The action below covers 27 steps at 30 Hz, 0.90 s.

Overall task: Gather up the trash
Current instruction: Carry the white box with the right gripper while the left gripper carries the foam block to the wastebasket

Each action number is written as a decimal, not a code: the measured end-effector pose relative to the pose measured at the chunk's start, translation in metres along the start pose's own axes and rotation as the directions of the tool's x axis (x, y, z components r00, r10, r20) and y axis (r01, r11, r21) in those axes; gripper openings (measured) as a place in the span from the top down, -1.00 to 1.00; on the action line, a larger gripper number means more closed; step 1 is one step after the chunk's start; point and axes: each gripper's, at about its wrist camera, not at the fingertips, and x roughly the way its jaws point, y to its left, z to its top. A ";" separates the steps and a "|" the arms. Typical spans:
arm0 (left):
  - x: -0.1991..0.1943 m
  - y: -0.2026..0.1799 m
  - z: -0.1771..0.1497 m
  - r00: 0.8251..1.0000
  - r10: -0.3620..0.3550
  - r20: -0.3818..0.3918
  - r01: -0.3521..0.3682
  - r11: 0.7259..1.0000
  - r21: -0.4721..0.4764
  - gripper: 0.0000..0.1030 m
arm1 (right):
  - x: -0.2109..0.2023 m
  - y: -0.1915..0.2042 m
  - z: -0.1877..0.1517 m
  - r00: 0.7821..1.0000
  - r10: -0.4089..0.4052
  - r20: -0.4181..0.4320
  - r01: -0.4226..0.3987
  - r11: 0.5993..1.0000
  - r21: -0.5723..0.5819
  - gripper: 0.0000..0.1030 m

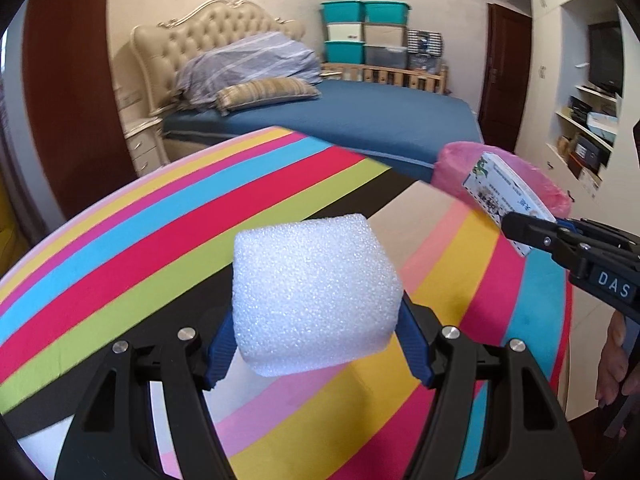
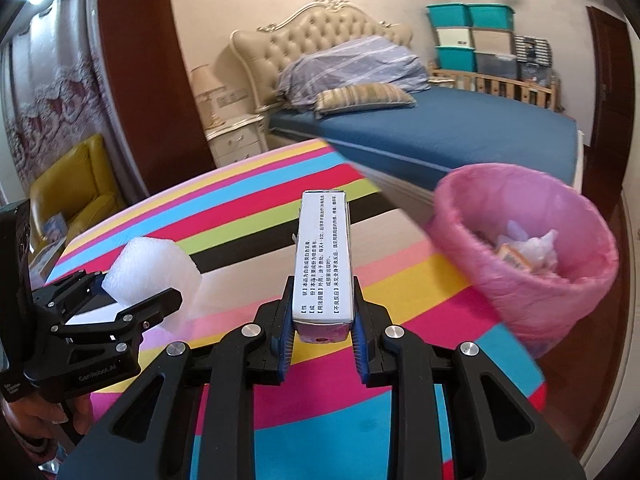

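Floor (image 2: 404, 236) carries a rainbow-striped rug (image 2: 248, 200); pink-lined bin (image 2: 532, 280) stands at the rug's right edge, bed (image 2: 460, 132) behind.

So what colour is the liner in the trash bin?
Pink liner, clearest in the right wrist view.

The left black plastic two-finger gripper (image 1: 316, 356) is showing blue ribbed pads (image 1: 219, 354) inside its fingers and round silver screws on its black linkage arms. White "GenRobot.AI" lettering is running along its body in the right wrist view. The right black plastic two-finger gripper (image 2: 322, 330) is wearing matching blue pads, silver screws and a small label reading "DAS". Bare hands (image 1: 614, 364) are showing behind each tool; no sleeve is visible.
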 end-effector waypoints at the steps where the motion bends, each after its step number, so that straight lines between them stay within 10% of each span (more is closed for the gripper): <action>1: 0.001 -0.005 0.004 1.000 -0.009 0.006 0.009 1.000 0.013 -0.30 | -0.002 -0.007 0.002 1.000 -0.010 0.008 0.010 1.000 0.012 0.52; 27: 0.068 -0.160 0.133 0.940 -0.326 0.100 0.304 0.934 0.187 -0.30 | -0.049 -0.164 0.041 0.959 -0.254 0.129 0.235 0.961 0.149 0.51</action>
